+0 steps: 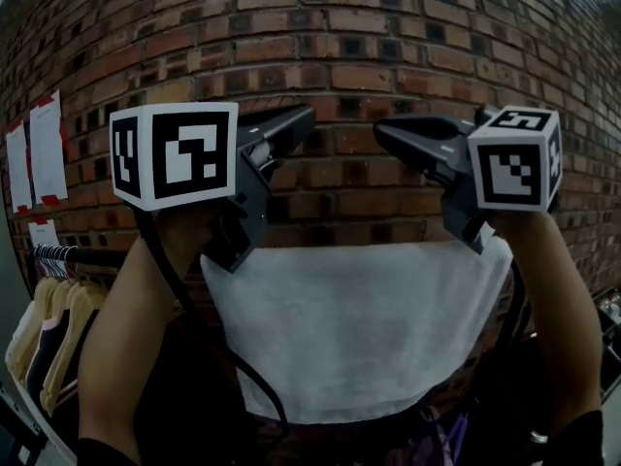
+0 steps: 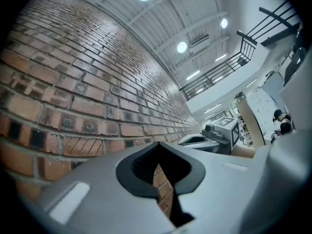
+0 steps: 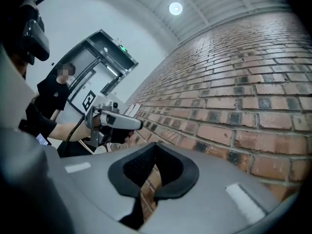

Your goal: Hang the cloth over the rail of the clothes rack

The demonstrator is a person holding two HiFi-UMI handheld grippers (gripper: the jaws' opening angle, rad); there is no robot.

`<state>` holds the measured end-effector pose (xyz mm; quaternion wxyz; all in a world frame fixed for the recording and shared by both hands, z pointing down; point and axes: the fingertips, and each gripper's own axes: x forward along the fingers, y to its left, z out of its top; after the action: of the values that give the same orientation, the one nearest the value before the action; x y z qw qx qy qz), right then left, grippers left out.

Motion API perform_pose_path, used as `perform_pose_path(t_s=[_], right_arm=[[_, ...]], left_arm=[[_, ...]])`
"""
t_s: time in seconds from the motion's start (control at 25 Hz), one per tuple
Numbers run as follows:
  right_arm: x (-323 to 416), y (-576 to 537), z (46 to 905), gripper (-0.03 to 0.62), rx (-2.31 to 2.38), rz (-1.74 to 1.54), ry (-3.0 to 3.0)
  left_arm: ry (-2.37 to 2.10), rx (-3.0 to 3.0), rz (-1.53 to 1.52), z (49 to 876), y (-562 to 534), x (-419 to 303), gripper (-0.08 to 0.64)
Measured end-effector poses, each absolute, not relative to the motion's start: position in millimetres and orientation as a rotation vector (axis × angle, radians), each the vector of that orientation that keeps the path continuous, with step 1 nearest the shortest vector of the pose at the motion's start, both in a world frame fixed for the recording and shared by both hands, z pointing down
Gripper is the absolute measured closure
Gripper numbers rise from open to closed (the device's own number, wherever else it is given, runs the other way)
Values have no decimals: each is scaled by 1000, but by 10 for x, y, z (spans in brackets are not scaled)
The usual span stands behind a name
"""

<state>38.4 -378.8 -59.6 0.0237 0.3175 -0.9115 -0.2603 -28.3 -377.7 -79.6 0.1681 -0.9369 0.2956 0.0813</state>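
A white cloth [image 1: 359,323] hangs spread flat in front of the brick wall, between the person's two forearms. Its top edge runs level just below both grippers; what carries it is hidden. My left gripper [image 1: 307,116] is raised above the cloth's left corner, jaws shut with nothing between them, tips [image 2: 158,147] pointing at the bricks. My right gripper [image 1: 382,130] is raised above the right corner, likewise shut and empty [image 3: 156,147]. Each gripper view shows the other gripper beside it: the right gripper [image 2: 214,134] and the left gripper [image 3: 114,122].
A clothes rail [image 1: 92,256] with wooden hangers and garments [image 1: 49,333] stands at the lower left. Paper sheets [image 1: 47,149] are taped to the brick wall [image 1: 349,27] close ahead. A person in black [image 3: 51,99] shows in the right gripper view.
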Motion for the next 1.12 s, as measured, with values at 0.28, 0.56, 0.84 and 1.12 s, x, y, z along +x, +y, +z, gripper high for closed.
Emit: perform_pose_path(t_s=[0.28, 0.56, 0.84, 1.12], right_arm=[[375, -3225, 63, 589, 1094, -841, -2808], [399, -2799, 935, 589, 1117, -738, -2814], [587, -2488, 1848, 589, 1099, -593, -2858], [666, -2315, 2236, 591, 1054, -534, -2873]], left_arm=[[889, -2649, 305, -73, -3101, -445, 540], [927, -2718, 219, 998, -2780, -251, 540], [1069, -2743, 108, 1918, -2472, -35, 540], [1183, -2710, 24, 2253, -2293, 62, 540]])
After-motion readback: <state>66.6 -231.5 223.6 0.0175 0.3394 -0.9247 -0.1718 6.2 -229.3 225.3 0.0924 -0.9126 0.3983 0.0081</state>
